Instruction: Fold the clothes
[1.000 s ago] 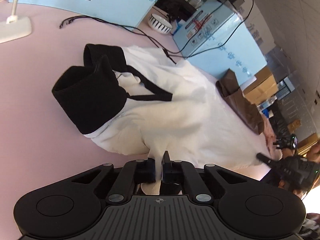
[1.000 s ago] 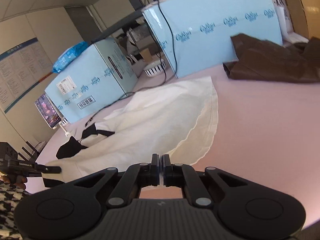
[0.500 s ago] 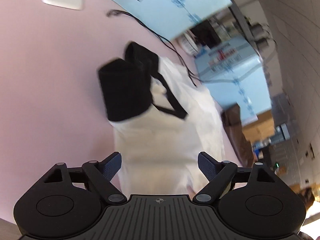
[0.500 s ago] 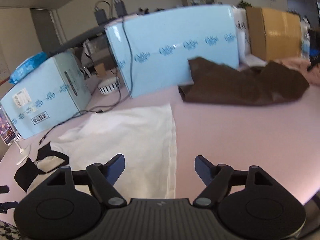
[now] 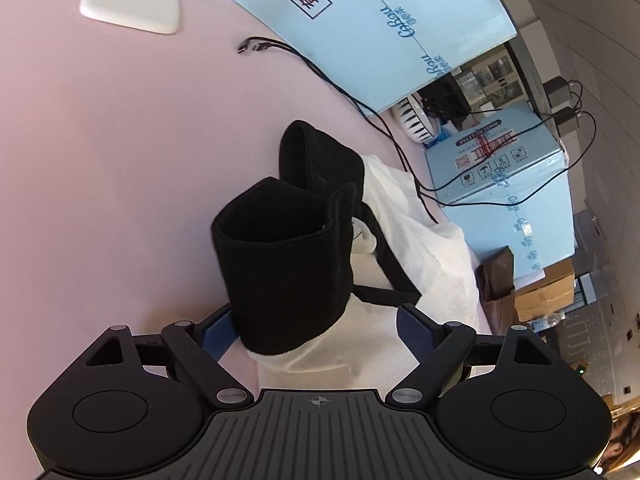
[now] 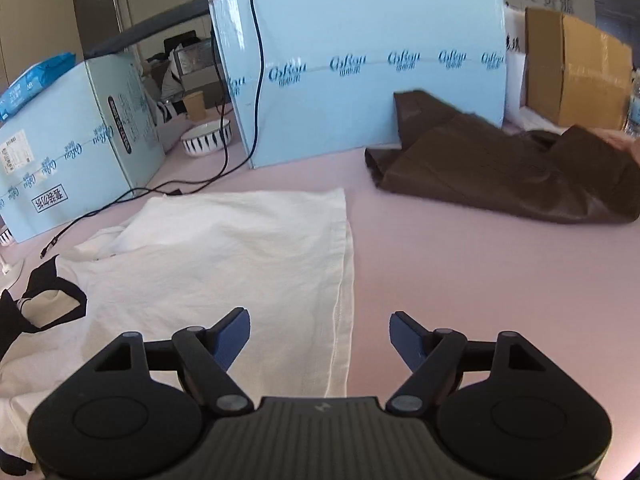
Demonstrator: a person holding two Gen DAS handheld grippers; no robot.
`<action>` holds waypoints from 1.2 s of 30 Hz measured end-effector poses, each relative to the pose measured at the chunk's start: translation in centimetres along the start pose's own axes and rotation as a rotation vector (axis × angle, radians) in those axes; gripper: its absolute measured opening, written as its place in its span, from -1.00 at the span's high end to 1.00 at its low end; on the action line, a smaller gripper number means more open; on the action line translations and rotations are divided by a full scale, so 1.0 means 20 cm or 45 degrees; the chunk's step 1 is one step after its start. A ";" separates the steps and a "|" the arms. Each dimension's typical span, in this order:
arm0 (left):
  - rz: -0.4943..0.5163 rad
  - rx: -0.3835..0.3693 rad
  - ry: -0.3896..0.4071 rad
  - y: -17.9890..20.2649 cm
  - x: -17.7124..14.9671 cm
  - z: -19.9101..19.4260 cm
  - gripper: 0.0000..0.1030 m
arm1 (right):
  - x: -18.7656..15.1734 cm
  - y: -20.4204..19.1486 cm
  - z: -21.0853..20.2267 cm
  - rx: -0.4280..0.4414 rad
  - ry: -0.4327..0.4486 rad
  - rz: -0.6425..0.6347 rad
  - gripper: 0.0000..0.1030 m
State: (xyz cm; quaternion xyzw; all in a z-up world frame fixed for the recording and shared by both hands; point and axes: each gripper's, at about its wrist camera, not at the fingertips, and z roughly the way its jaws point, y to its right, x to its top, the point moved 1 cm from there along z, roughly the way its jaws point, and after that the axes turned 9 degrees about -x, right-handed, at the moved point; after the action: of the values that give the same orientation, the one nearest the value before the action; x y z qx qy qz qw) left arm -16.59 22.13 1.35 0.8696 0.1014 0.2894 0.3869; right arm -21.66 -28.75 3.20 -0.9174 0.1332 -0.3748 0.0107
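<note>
A white T-shirt (image 5: 404, 216) with black sleeves lies on the pink table (image 5: 100, 140). In the left wrist view one black sleeve (image 5: 280, 264) lies folded over the shirt, right in front of my left gripper (image 5: 316, 332). Its jaws are closing; the sleeve's end and white cloth lie between the blue pads, which do not press on them. In the right wrist view the white shirt (image 6: 224, 256) lies flat, its black neck trim (image 6: 52, 300) at the left. My right gripper (image 6: 320, 338) straddles the shirt's right edge, jaws closing, pads clear of the cloth.
A brown garment (image 6: 500, 172) lies crumpled at the back right. Light blue boxes (image 6: 360, 80) wall off the table's far side, with black cables (image 6: 224, 168) running down onto the table. A striped bowl (image 6: 206, 140), a cardboard box (image 6: 576, 72) and a white stand base (image 5: 132, 8) stand around.
Both grippers were shut on the white cloth, then opened and let it go. The left has moved up to the black sleeve, the right along to the shirt's edge.
</note>
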 end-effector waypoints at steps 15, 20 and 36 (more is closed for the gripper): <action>-0.070 0.119 -0.141 -0.07 -0.21 -0.35 0.30 | -0.19 -0.04 0.00 -0.090 0.016 -0.166 0.22; 0.037 0.112 0.026 -0.07 0.10 -0.42 -0.41 | -0.22 -0.06 0.01 -0.025 0.060 -0.200 -0.21; 0.341 0.035 -0.207 0.26 0.73 0.80 -0.61 | -0.31 0.09 0.00 0.210 0.234 -0.043 -0.48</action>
State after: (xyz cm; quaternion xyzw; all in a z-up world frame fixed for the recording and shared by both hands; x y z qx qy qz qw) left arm 4.35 14.50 2.87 0.9011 -0.0431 0.2658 0.3399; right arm -26.24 -28.87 -1.26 -0.8773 0.0867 -0.4671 0.0676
